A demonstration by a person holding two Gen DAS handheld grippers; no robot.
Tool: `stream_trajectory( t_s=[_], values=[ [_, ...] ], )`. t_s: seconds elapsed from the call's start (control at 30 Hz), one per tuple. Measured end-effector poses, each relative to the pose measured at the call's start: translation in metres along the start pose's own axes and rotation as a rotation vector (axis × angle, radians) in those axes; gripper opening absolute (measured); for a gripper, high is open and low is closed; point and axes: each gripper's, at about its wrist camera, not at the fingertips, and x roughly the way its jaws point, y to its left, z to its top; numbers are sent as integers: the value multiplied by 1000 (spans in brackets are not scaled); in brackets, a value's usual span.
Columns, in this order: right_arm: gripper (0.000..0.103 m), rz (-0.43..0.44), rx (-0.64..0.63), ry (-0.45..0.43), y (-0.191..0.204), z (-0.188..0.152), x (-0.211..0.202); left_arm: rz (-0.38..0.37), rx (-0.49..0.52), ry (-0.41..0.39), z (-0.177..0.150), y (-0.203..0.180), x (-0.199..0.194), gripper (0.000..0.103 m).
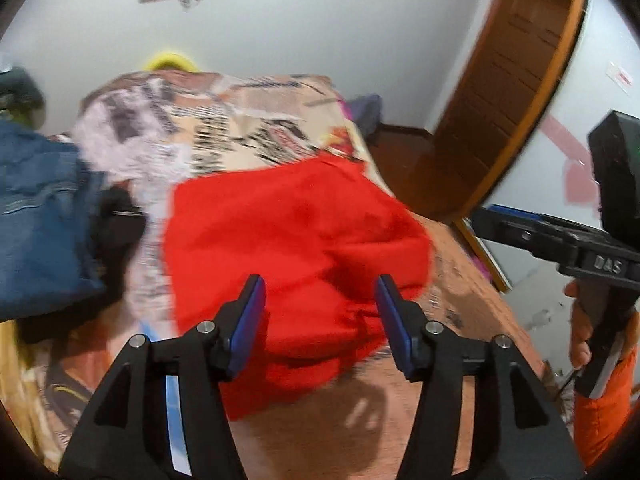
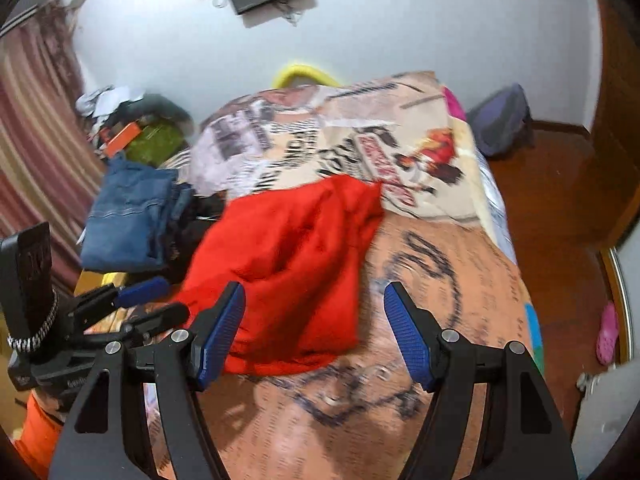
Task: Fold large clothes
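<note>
A red garment (image 1: pixel 296 248) lies bunched and partly folded on the bed with the printed cover (image 1: pixel 460 312). My left gripper (image 1: pixel 320 284) hovers over the garment's near part, jaws apart, with the blue pads (image 1: pixel 250 320) not touching the cloth. In the right wrist view the same red garment (image 2: pixel 288 264) sits left of centre. My right gripper (image 2: pixel 315 288) is open above its near right edge and the bedspread (image 2: pixel 440 280), holding nothing. The left gripper (image 2: pixel 160 300) shows at the left there. The right gripper (image 1: pixel 496 222), held by a hand, shows at the right edge of the left wrist view.
A stack of blue jeans (image 2: pixel 128 216) and dark clothes lies at the bed's left side. A cluttered surface (image 2: pixel 140 136) and a striped curtain (image 2: pixel 36 140) stand beyond. A wooden door (image 1: pixel 508 92), a purple bag (image 2: pixel 500 120) and a pink slipper (image 2: pixel 608 332) are on the right.
</note>
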Motion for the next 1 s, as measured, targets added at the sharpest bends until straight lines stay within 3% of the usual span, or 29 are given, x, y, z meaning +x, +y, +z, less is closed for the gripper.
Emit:
stream_trajectory(
  t_s=[0.1,0.23,0.37,0.5,0.6,0.83,1.0],
  values=[
    [68,-8,-48,4,20,5,13,95,-10,-6,0,25,-1,56],
    [68,-22,-135,36,51,6,38,147,-38,34,-11,51,12,56],
    [68,-92,-216,89,69,-3,68,149,-46,94,-28,61,38,57],
    [68,-192,-262,136,61,-16,90,120,-93,120,-40,66,55,58],
    [68,-206,-203,157,35,-21,93,119,-90,126,-49,63,60,59],
    [69,-133,21,163,-34,-34,76,134,-71,106,-66,57,60,65],
    [72,-78,92,204,-51,-58,79,120,-105,112,-76,59,58,67]
  ],
)
